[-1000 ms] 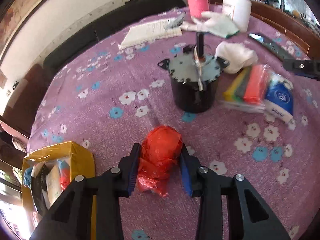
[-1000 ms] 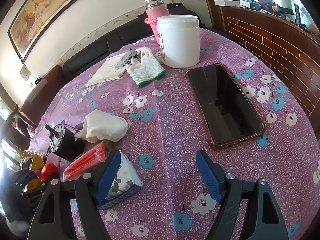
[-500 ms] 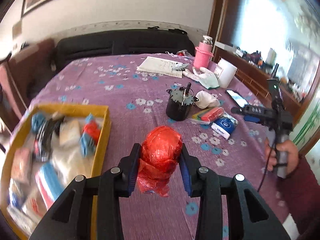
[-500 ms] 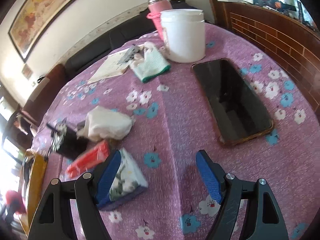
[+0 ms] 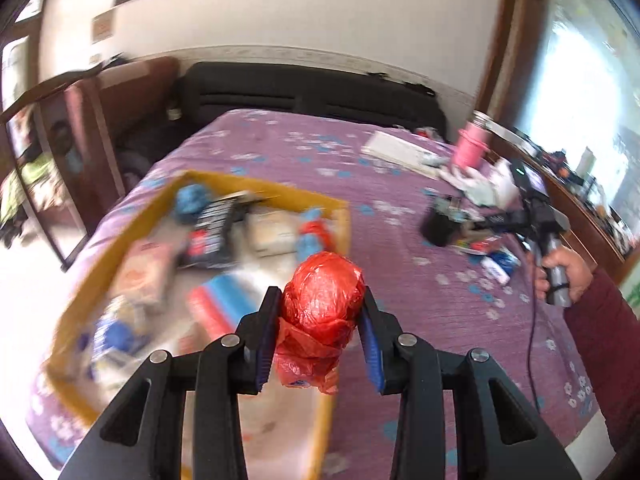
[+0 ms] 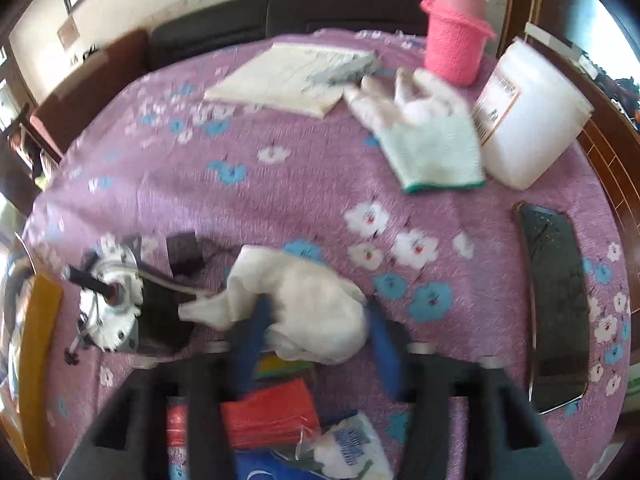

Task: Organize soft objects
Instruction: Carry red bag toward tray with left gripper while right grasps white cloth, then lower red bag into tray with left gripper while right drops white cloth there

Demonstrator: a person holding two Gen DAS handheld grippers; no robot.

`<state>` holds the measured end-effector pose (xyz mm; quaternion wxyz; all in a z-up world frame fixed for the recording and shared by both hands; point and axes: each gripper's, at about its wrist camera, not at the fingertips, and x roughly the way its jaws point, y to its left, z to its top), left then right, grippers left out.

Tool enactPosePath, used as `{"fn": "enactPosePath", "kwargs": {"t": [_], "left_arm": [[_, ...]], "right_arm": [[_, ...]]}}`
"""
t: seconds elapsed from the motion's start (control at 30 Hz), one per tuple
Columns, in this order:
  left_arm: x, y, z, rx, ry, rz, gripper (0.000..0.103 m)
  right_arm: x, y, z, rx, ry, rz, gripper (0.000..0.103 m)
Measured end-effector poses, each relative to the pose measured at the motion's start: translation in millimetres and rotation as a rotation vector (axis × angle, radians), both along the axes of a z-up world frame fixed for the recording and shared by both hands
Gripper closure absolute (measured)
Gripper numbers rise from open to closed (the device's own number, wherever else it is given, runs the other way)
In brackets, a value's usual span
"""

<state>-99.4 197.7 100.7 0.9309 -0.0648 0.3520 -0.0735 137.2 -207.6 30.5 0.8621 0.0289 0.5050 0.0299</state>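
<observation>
My left gripper (image 5: 320, 320) is shut on a crumpled red plastic bag (image 5: 322, 308) and holds it in the air over the near right corner of the yellow box (image 5: 120, 240), which holds several soft packets. My right gripper (image 6: 316, 332) is blurred; its blue fingers (image 6: 384, 344) stand on either side of a white crumpled cloth (image 6: 312, 312) lying on the purple floral tablecloth. Whether they press on it I cannot tell. A white work glove (image 6: 428, 140) lies further back.
A black motor with a toothed disc (image 6: 120, 308) sits left of the white cloth. Coloured packets (image 6: 272, 412) and a tissue pack (image 6: 352, 452) lie under the right gripper. A phone (image 6: 556, 312), a white tub (image 6: 528, 120), a pink flask (image 6: 456, 48) and a notebook (image 6: 288, 76) are beyond.
The left gripper has lifted the red bag and swung it left over the yellow box. The right gripper has moved left and forward from the tissue pack to the white cloth.
</observation>
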Motion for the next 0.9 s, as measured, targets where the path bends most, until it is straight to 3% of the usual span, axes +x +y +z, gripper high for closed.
{"fn": "enactPosePath", "kwargs": {"t": [0.1, 0.3, 0.47, 0.67, 0.9], "left_arm": [[-8, 34, -6, -0.019, 0.014, 0.08, 0.067], [-22, 87, -9, -0.032, 0.009, 0.219, 0.067], [-18, 107, -20, -0.009, 0.052, 0.286, 0.067], [-15, 115, -21, 0.002, 0.059, 0.286, 0.066], [-3, 109, -4, 0.038, 0.029, 0.228, 0.066]], "right_arm": [[-9, -5, 4, 0.022, -0.03, -0.018, 0.078], [-45, -20, 47, 0.061, -0.152, -0.067, 0.079], [-79, -12, 87, 0.082, -0.246, -0.029, 0.079], [-110, 45, 116, 0.089, -0.296, 0.121, 0.079], [-137, 120, 125, 0.156, -0.304, 0.288, 0.079]]}}
